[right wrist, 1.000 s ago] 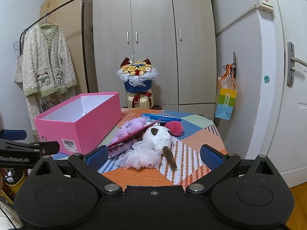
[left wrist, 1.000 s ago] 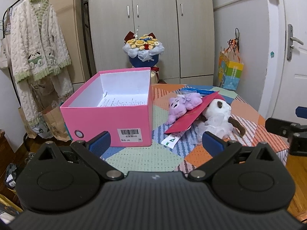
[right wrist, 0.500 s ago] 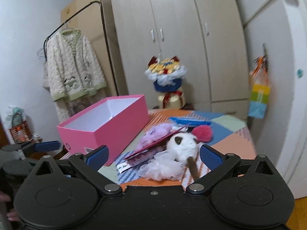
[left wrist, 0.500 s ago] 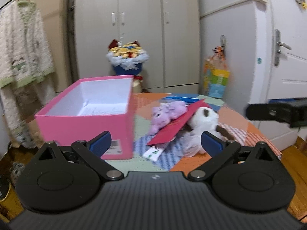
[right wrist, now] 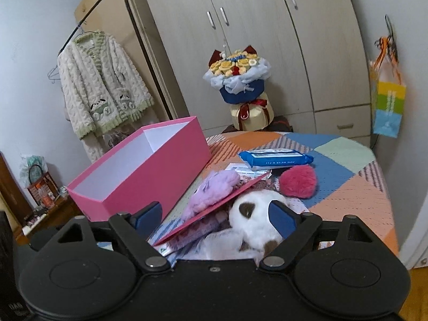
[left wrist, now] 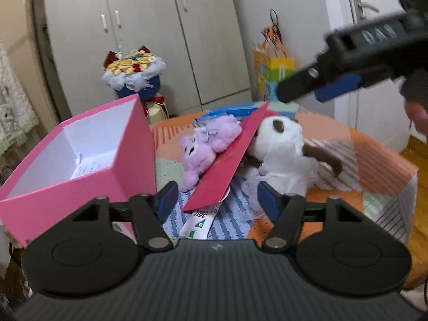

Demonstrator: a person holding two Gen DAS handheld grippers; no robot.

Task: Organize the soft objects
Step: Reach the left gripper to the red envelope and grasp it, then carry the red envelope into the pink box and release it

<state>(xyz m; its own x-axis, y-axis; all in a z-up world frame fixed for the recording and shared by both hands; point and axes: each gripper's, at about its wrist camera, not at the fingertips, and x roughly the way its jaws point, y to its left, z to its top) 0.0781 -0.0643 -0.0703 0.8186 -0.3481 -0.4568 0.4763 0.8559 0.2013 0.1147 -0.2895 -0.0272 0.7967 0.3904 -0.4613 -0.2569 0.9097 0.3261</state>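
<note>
Hand-held grippers (left wrist: 218, 198) nearer; red card (left wrist: 230, 160) over plushes (left wrist: 206, 144)

My left wrist view looked forward and slightly down across the table from its near edge; my right wrist view sat closer, over the toys. Both shared the pink box (left wrist: 80, 160) (right wrist: 139, 171) and wardrobe (left wrist: 149, 34) (right wrist: 254, 40).

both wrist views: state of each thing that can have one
pink box: open, no lid, no toys inside
wardrobe doors: closed
left gripper: jaws open and just closing, nothing gripped
right gripper: jaws open and just closing, over the white plush, not pressing it
</note>
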